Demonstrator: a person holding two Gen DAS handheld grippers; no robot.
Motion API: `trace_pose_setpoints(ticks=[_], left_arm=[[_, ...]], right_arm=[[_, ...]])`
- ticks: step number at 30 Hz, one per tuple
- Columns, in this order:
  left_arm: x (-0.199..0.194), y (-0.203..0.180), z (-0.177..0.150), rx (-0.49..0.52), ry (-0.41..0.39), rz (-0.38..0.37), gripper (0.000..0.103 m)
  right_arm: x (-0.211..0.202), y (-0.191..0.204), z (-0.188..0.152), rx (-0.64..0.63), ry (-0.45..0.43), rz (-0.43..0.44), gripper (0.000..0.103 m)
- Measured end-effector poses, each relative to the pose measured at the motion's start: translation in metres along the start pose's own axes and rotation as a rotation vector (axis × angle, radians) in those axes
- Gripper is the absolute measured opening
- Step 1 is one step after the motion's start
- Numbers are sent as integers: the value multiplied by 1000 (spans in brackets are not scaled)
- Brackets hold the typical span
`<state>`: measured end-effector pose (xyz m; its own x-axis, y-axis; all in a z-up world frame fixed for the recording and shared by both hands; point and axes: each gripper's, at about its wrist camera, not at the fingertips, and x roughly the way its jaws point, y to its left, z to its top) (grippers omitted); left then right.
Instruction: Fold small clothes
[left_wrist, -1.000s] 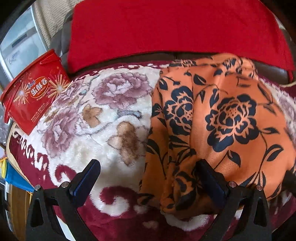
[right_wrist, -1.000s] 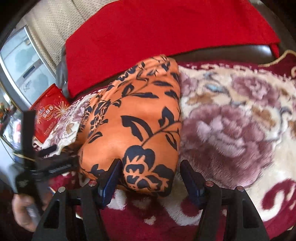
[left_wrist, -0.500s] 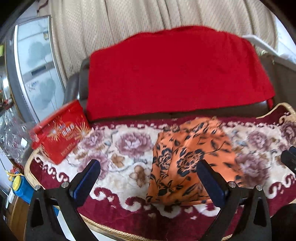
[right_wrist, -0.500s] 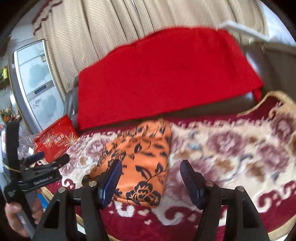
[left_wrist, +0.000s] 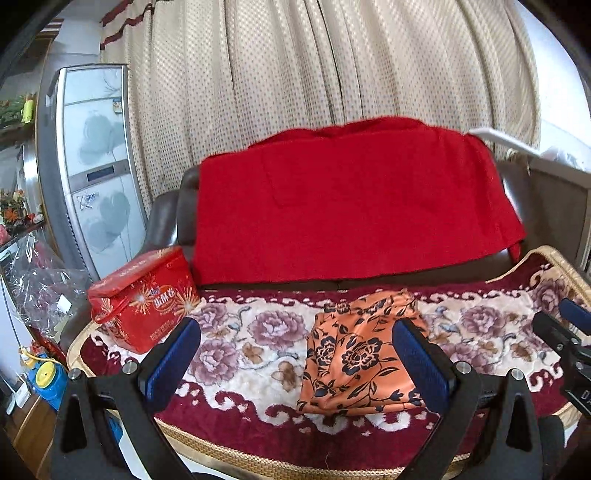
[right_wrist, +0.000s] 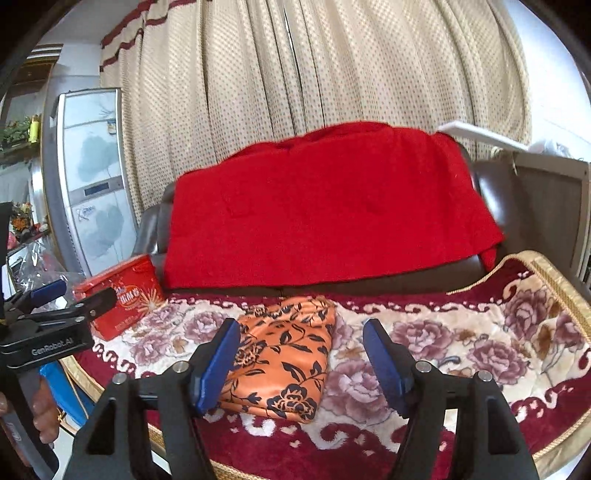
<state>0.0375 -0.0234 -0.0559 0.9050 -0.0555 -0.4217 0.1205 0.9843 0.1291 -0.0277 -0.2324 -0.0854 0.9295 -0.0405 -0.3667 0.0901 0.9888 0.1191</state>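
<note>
A folded orange cloth with black flowers (left_wrist: 360, 354) lies on the floral blanket (left_wrist: 243, 354) over the sofa seat; it also shows in the right wrist view (right_wrist: 282, 360). My left gripper (left_wrist: 297, 360) is open and empty, held back from the seat, the cloth behind its right finger. My right gripper (right_wrist: 303, 360) is open and empty, pulled back, with the cloth between and beyond its fingers. Neither gripper touches the cloth. The left gripper shows in the right wrist view (right_wrist: 70, 299) at the left edge.
A red cloth (left_wrist: 347, 206) drapes over the dark sofa back. A red box (left_wrist: 144, 299) stands on the seat's left end. A fridge (left_wrist: 92, 166) and a clear plastic bag (left_wrist: 40, 291) are at the left. Curtains hang behind. The seat's front edge has a gold trim.
Both grippers have drawn back and up from the folded cloth, which stays flat on the blanket. The whole sofa and the curtains have come into view.
</note>
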Motion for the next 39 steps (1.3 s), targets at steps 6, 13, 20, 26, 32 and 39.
trace_pose_setpoints(ticks=[6, 13, 20, 26, 32, 39], left_arm=[[-19, 6, 4, -8, -34, -2, 103], [13, 12, -10, -4, 7, 19, 103], [172, 39, -70, -118, 395, -101, 103], [263, 57, -109, -253, 600, -171, 103], [310, 46, -108, -320, 646, -353, 103], [339, 16, -111, -299, 694, -459, 103]], right_arm=[[-15, 10, 8, -10, -23, 21, 74], [0, 15, -5, -9, 38, 31, 76], [96, -18, -39, 130, 319, 147, 76], [191, -65, -73, 334, 503, 274, 76], [259, -96, -88, 523, 564, 404, 77], [307, -97, -100, 607, 629, 493, 79]])
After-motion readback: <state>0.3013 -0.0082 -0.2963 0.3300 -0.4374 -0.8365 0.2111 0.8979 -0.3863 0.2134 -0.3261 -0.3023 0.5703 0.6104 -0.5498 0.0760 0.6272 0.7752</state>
